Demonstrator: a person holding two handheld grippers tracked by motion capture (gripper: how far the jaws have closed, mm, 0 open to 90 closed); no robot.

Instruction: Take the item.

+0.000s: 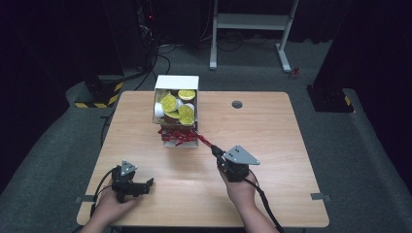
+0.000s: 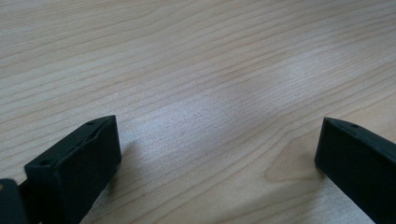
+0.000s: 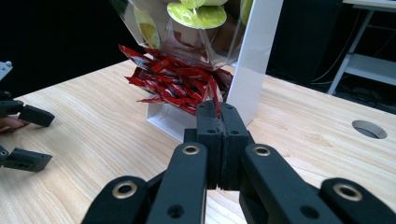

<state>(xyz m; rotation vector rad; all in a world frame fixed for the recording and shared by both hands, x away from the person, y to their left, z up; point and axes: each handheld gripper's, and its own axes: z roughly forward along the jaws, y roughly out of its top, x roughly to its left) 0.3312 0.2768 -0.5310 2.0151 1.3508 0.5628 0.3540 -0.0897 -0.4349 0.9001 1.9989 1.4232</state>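
Pinching red packet, right gripper

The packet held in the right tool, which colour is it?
Red packet; the right gripper view shows it best.

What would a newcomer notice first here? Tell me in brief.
The white dispenser box at the far middle of the table, its upper bin stacked with yellow-lidded cups and its lower tray spilling red packets. Next, the right hand-held gripper, shut on one red packet at the tray's right corner. The left hand-held gripper rests open on bare wood at the near left.
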